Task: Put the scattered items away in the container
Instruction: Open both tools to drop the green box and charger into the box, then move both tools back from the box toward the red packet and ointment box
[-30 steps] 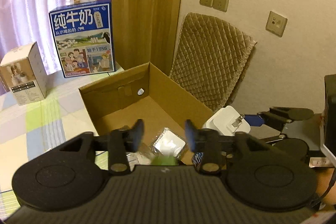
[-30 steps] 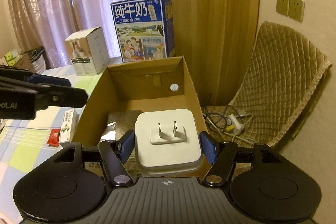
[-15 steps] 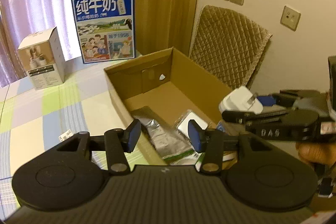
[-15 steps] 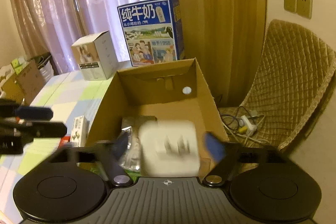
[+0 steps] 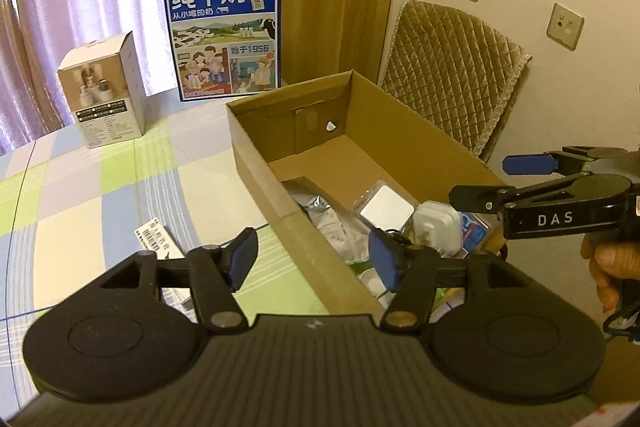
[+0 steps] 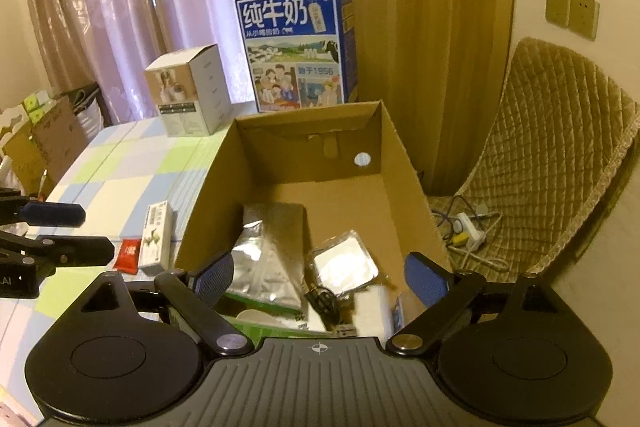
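An open cardboard box [image 6: 394,163] stands on the checked table [image 5: 100,183], its near end crowded and its far end bare down to the cardboard floor. Inside, a crumpled silver foil pouch [image 6: 272,255] lies toward the left wall, and beside it on the right sits a small clear-wrapped packet with a white face [image 6: 345,263]. Nearer the front, a white plug adapter [image 5: 436,227] rests on its side, touching a black cord [image 6: 322,301] and blurred in the right wrist view. A green and white package [image 6: 264,321] lies under the pouch at the near edge. The right claw [image 6: 318,277] hovers above the near end of the box, spread wide with nothing between its blue pads. The left claw [image 5: 312,261] is likewise released and carries nothing, straddling the box's left wall. Outside the box, on the table, a small green and white carton [image 6: 157,237] and a red sachet [image 6: 128,255] lie side by side near the left wall. Farther back stand a blue milk carton case [image 6: 298,51] and a white product box [image 6: 188,91].
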